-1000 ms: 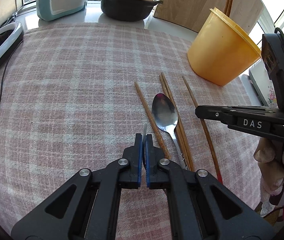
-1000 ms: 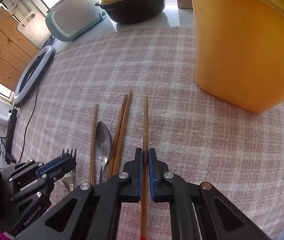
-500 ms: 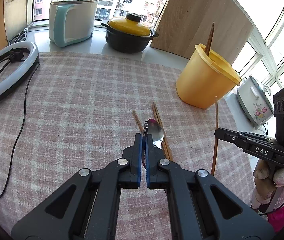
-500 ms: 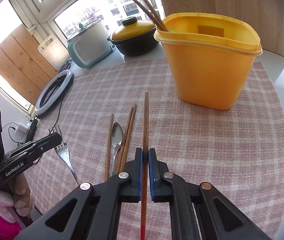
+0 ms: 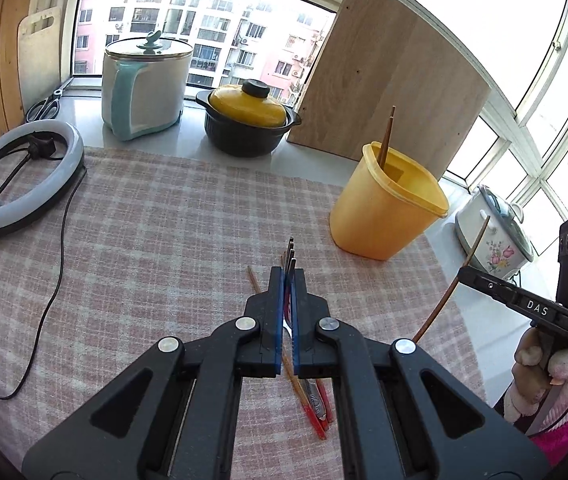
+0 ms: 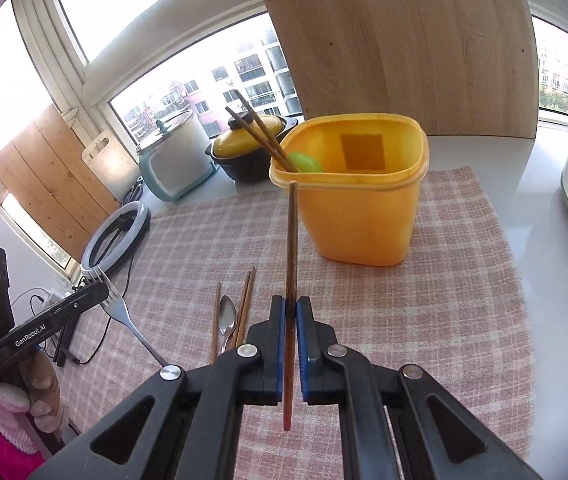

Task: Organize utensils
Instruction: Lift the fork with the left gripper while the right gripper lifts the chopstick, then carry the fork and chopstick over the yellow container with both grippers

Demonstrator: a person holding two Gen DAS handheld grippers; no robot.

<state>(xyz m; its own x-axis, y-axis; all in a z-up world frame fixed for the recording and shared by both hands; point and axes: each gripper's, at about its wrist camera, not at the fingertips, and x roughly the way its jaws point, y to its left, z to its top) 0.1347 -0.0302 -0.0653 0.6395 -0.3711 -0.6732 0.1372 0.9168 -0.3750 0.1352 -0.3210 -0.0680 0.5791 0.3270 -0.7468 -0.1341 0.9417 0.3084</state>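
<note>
yellow bin (image 6: 358, 208) upright on checked cloth (image 6: 444, 300), well ahead. right gripper (image 6: 291, 310) clamped on chopstick (image 6: 291, 240), left gripper (image 5: 288, 280) clamped on fork (image 6: 118, 310). judgement: clear the rim, tip each upright, then release inside

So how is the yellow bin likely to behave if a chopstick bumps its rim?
The yellow plastic bin looks thin-walled and nearly empty, holding only two chopsticks and a green item, so it is probably light. It is tall with a base narrower than its rim, so it may slide on the checked cloth or tip.
</note>
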